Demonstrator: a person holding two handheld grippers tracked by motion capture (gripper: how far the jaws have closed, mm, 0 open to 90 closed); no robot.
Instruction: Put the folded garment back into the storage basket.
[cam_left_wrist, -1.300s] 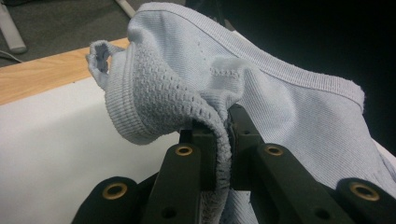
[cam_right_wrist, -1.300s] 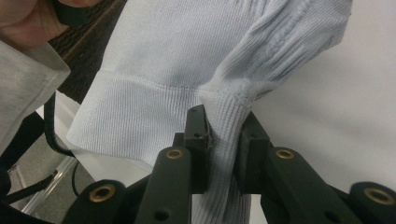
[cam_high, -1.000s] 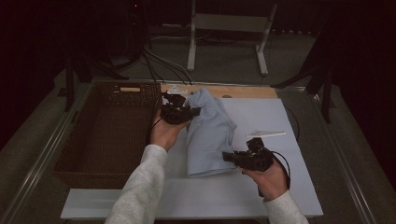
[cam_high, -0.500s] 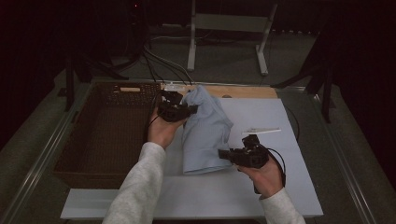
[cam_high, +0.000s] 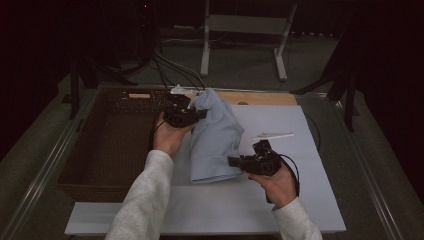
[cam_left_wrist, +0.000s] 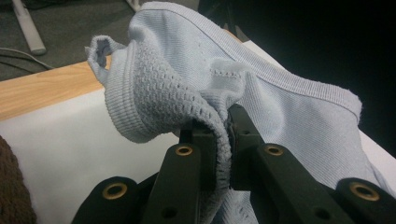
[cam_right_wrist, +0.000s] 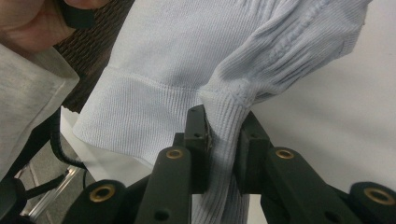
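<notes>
My left gripper (cam_high: 200, 114) pinches the pale blue sweater's (cam_high: 215, 140) far end; my right gripper (cam_high: 235, 161) clamps its near ribbed hem.

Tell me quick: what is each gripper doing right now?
Left gripper: shut on the light blue garment, near its upper end.
Right gripper: shut on the garment's ribbed edge.

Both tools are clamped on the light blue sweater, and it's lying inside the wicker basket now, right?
Not quite. Both the left tool and right tool are clamped on the light blue sweater, but it lies on the white board beside the wicker basket, as the high view shows.
</notes>
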